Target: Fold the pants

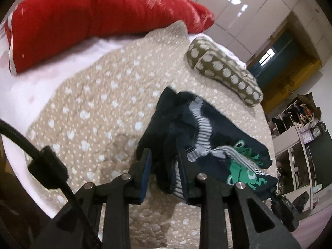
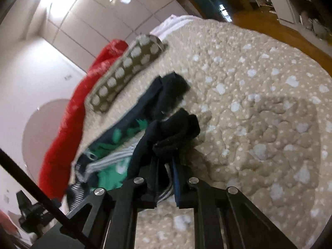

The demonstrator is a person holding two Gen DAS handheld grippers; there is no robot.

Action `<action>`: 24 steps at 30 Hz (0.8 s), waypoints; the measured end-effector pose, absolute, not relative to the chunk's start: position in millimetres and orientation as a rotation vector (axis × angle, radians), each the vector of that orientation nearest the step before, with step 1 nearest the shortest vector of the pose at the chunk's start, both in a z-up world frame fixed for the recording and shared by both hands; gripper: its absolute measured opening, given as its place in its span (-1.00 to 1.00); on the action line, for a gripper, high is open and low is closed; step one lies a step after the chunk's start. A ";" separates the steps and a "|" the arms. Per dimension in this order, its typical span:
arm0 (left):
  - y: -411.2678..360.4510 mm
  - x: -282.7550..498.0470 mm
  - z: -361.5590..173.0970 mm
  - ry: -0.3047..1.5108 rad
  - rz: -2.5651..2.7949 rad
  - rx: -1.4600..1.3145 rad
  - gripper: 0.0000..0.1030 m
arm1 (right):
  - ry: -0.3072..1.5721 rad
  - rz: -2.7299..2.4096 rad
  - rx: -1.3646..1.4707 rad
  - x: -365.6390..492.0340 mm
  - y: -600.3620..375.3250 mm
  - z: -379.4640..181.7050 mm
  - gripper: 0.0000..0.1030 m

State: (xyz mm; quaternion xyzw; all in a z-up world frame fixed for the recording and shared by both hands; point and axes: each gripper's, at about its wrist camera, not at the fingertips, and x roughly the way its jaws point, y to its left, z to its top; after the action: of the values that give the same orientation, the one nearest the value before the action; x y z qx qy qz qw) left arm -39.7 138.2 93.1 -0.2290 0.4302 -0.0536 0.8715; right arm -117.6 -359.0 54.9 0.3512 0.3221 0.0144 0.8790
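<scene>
left wrist view shows the left gripper (image 1: 164,166) with its jaws clenched on a bunched dark edge of the small navy pants (image 1: 207,128), the striped waistband and green frog print trailing off to the right of the jaws over the beige dotted quilt (image 1: 93,103) on the bed. right wrist view shows the right gripper (image 2: 164,174) with its jaws likewise clamped on a wad of the same pants (image 2: 166,124), a dark cuff flopping just ahead of them and the frog print lying to their left. the garment looks light, soft and limp, so it will likely sag and crumple from wherever it is pinched. seams, cuffs and the ribbed waistband seem the firmest holds; pinching both layers at matching corners should keep it from slipping or twisting.
</scene>
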 end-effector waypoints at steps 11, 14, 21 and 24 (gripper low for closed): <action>82.1 -30.4 90.3 0.921 -0.177 -0.315 -0.25 | 0.618 -0.132 0.497 -136.9 -350.1 93.5 -0.66; 66.0 -26.3 76.8 0.956 -0.197 -0.287 -0.24 | 0.641 0.013 0.475 -119.1 -330.4 93.5 -0.61; 52.8 -11.4 27.7 1.089 -0.194 -0.252 -0.24 | 0.814 0.045 0.529 -86.7 -328.0 39.1 -0.37; 54.6 -11.0 31.8 1.091 -0.210 -0.257 -0.23 | 0.807 0.067 0.516 -92.2 -329.1 39.9 -0.37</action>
State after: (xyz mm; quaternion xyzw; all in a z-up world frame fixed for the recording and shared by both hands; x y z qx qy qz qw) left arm -11.0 54.6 31.8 -0.1219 0.5164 -0.0992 0.8418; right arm -92.2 -329.1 39.8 0.2483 0.3880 0.0321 0.8870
